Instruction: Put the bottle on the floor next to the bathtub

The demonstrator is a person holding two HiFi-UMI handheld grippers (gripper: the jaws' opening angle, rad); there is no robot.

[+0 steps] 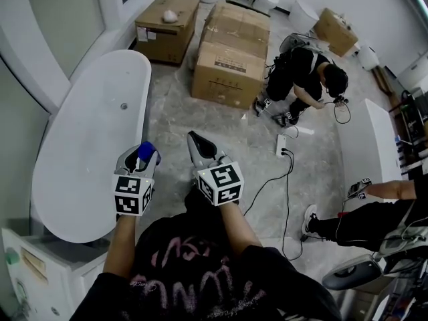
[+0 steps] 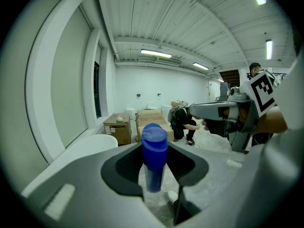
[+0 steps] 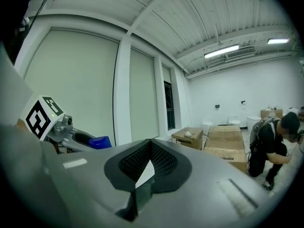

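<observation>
My left gripper (image 1: pixel 143 154) is shut on a clear bottle with a blue cap (image 2: pixel 154 152), held upright between the jaws (image 1: pixel 145 150). It hangs above the floor just right of the white bathtub (image 1: pixel 93 139), near the tub's rim (image 2: pixel 97 144). My right gripper (image 1: pixel 199 147) is beside it to the right, its jaws together with nothing between them (image 3: pixel 142 172). From the right gripper view the bottle's blue cap (image 3: pixel 99 142) shows at the left in the left gripper (image 3: pixel 71 136).
Cardboard boxes (image 1: pixel 231 53) stand on the marble floor ahead, another (image 1: pixel 167 25) by the tub's far end. A crouching person (image 1: pixel 304 79) works to the right, with a power strip and cables (image 1: pixel 281 146) on the floor. A seated person's legs (image 1: pixel 361 223) are at right.
</observation>
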